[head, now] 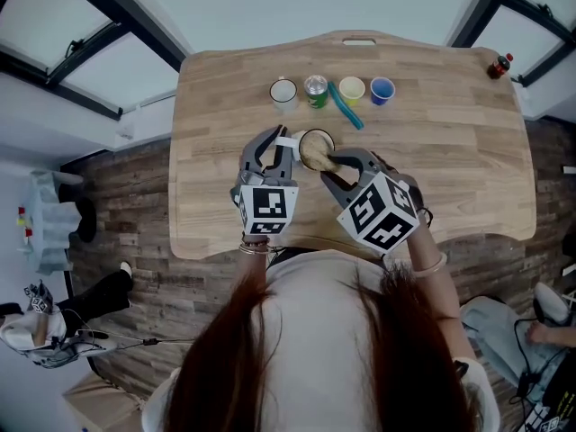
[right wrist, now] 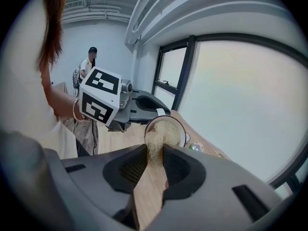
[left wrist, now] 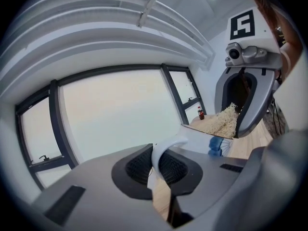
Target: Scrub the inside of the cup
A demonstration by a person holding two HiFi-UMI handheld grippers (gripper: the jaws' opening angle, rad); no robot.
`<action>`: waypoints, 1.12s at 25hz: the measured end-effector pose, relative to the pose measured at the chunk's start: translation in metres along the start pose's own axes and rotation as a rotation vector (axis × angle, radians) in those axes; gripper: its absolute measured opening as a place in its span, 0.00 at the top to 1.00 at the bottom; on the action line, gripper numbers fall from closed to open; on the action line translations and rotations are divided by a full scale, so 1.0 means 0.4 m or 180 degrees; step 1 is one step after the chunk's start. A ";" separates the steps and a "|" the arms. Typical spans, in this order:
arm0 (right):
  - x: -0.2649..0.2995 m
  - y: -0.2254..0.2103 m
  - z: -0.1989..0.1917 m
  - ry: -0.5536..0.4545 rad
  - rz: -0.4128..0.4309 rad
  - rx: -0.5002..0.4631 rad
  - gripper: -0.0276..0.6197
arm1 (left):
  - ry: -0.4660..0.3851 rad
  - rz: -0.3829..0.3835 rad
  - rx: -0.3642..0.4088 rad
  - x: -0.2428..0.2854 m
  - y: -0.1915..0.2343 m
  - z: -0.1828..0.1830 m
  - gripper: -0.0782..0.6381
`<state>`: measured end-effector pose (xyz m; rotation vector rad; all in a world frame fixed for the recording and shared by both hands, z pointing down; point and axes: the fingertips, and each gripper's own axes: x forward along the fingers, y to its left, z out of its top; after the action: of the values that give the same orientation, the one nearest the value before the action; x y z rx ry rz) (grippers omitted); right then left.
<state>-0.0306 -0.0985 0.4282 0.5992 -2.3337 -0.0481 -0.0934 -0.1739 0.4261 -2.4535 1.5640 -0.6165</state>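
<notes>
The left claw (head: pixel 273 148) is clamped on the white handle (left wrist: pixel 166 148) of the cup (head: pixel 315 148), which sits just ahead of it over the desk (head: pixel 450 151). The right claw (right wrist: pixel 155 161) pinches a wooden brush (right wrist: pixel 149 186), with its bristles (right wrist: pixel 162 129) inside the cup straight ahead. The cup looks rigid, light and probably breakable and slick, so the handle seems the surest hold.

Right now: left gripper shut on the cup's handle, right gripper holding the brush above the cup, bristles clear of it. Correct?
One error. The bristles are not clear of the cup: the right gripper view shows them pushed inside it, filling its mouth. The rest stands: left gripper shut on the cup's handle, right gripper holding the brush.
</notes>
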 end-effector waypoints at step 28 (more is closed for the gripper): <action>-0.018 -0.055 0.070 -0.0536 -0.0635 -0.0005 0.79 | 0.0256 0.0042 -0.1934 0.031 0.042 -0.099 0.85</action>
<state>-0.0356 -0.1189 0.3984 0.8546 -2.4263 -0.1995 -0.1196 -0.1890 0.4591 -2.8514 2.0389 -0.2581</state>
